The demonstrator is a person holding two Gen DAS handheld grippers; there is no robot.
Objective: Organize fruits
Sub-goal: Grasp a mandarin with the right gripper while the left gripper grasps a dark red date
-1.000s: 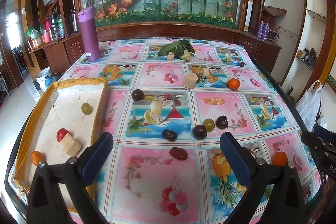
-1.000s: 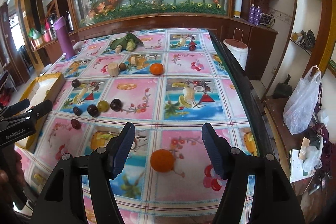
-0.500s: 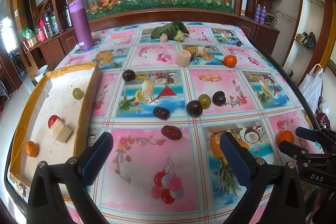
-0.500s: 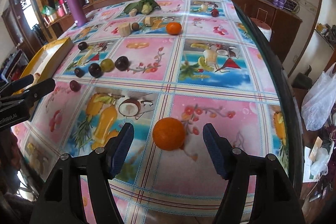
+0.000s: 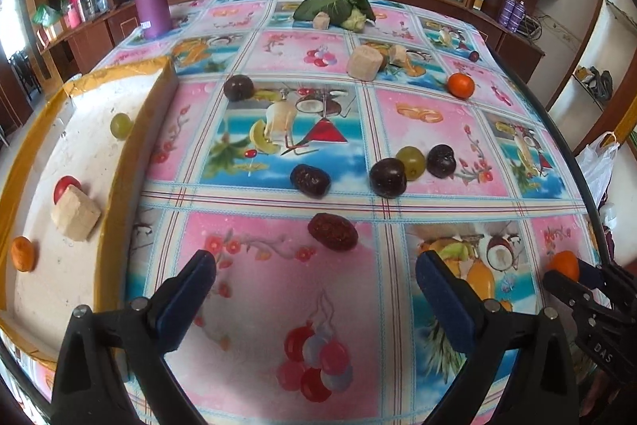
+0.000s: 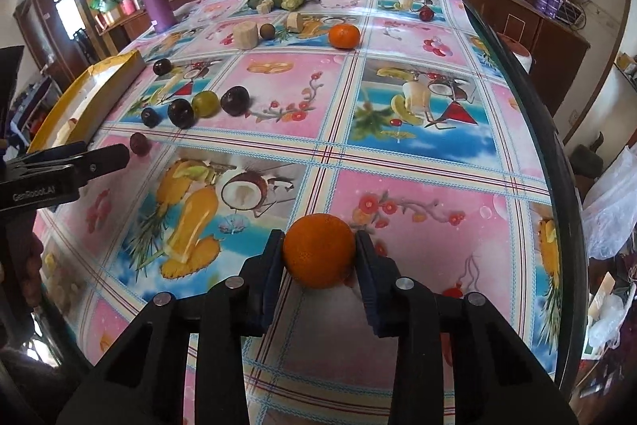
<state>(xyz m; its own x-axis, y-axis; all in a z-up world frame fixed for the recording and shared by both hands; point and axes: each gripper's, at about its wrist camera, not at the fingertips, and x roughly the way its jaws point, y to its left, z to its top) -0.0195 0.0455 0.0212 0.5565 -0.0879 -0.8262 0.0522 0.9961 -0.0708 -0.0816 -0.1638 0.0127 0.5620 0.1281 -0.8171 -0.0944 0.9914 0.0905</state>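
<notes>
1. fruits being gathered into the yellow-rimmed tray [image 5: 131,162] at the left of the left wrist view; grasp step in hand on the near orange [image 6: 318,250], sitting low and centre in the right wrist view on the tablecloth [image 6: 418,186].
2. right gripper [image 6: 318,257] having just been closing, blue pads now pressing on both sides of the near orange, apparently clamping it.
3. left gripper [image 5: 316,287] gaping wide with nothing between the jaws, tilting down at the dark red date [image 5: 333,231] just ahead of them.
4. judging next: lifting the near orange clear and carrying it across to the tray, while lowering the left gripper around the dark red date.
5. remaining loose further up: plums [image 5: 387,177], a green grape [image 5: 411,157], a far orange [image 5: 461,85].
</notes>
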